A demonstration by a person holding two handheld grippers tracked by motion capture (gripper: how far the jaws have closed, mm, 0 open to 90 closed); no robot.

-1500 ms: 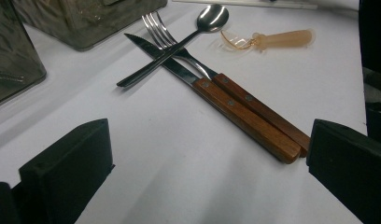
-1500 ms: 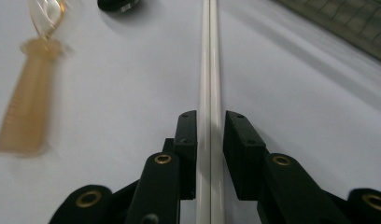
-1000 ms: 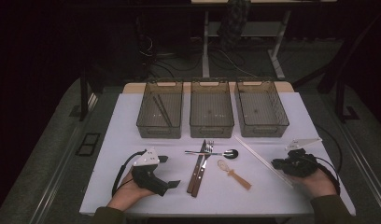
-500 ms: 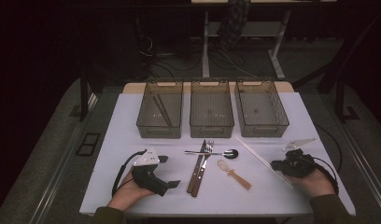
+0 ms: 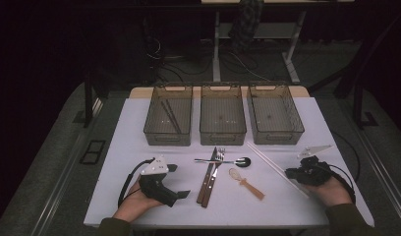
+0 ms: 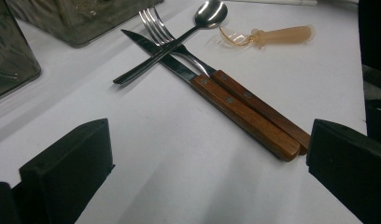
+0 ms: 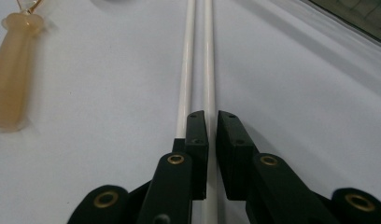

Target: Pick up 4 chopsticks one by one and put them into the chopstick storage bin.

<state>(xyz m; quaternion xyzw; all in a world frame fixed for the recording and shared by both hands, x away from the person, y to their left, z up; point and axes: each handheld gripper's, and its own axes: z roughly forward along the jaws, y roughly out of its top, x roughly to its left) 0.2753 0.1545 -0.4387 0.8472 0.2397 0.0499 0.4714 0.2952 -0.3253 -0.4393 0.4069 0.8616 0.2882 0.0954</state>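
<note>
While the left hand-held gripper gapes empty, the right hand-held gripper pinches one of two white chopsticks below three bins.

Pair of white chopsticks, thin and straight, lying flat and parallel on the white counter, just touching or nearly so, running straight ahead from the right jaws, one stick passing into the narrow gap between them, the other under the left jaw.

Three see-through bins are counted at the back of the table. Two white chopsticks are seen. One fork, one knife, one metal spoon and one small plastic spoon are counted.
</note>
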